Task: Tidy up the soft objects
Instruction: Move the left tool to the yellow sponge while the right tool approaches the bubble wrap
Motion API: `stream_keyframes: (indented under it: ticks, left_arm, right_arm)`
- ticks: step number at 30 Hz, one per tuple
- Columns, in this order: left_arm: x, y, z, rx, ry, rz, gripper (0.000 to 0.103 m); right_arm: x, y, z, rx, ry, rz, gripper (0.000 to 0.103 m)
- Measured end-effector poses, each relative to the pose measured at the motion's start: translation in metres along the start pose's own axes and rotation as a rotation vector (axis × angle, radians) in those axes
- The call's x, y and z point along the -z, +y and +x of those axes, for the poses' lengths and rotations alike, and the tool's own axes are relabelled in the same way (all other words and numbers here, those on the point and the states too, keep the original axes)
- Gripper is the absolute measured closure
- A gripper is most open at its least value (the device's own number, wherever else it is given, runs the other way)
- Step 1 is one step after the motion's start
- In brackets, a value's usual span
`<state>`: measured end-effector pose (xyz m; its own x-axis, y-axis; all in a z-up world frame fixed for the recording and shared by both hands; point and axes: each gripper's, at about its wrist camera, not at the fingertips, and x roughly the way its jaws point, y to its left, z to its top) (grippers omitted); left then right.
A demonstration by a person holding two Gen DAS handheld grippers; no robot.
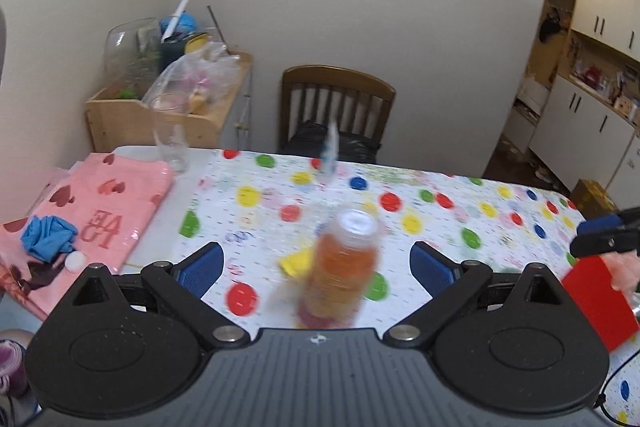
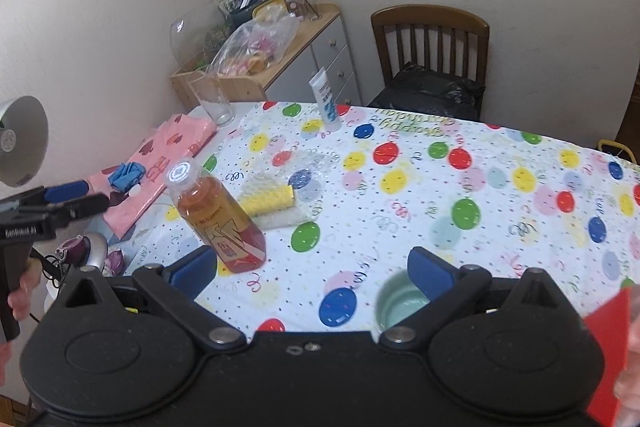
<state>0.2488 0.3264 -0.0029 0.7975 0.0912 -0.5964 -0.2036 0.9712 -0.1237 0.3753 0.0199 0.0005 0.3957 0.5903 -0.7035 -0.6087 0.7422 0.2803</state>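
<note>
A crumpled blue cloth (image 1: pixel 48 237) (image 2: pixel 126 175) lies on a pink heart-print bag (image 1: pixel 100 211) (image 2: pixel 160 163) at the table's left end. A yellow sponge (image 2: pixel 272 201) (image 1: pixel 296 261) in clear bubble wrap rests mid-table behind an orange drink bottle (image 2: pixel 220 223). In the left wrist view, the blurred bottle (image 1: pixel 344 267) shows ahead in the gap of my left gripper (image 1: pixel 316 267), which is open and touches nothing. My right gripper (image 2: pixel 314 273) is open and empty above the balloon-print cloth. Each gripper shows at the other view's edge: the left gripper (image 2: pixel 86 199), the right gripper (image 1: pixel 588 235).
A drinking glass (image 2: pixel 212 99) and a white tube (image 2: pixel 328 103) stand near the far edge. A pale green cup (image 2: pixel 400 303) sits under my right fingers. A red box (image 1: pixel 600 303) with something pink and fluffy (image 1: pixel 624 267) is at the right. Beyond stand a wooden chair (image 2: pixel 430 39) and a cluttered side cabinet (image 2: pixel 256 75).
</note>
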Motion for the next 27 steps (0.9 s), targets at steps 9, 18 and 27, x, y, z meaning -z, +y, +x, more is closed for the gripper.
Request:
stream_keyframes:
  ticks: [9, 18, 27]
  left_arm:
    - [-0.016, 0.060, 0.062, -0.024, 0.037, -0.050, 0.003]
    - [-0.022, 0.075, 0.154, 0.071, 0.145, 0.071, 0.003]
    - [-0.020, 0.083, 0.237, 0.159, 0.287, 0.168, 0.003]
  right_arm:
    - [-0.029, 0.013, 0.050, 0.036, 0.042, 0.035, 0.001]
    - [-0.042, 0.030, 0.109, 0.008, 0.135, -0.112, 0.005]
    - [-0.046, 0.023, 0.179, 0.075, 0.253, -0.149, 0.012]
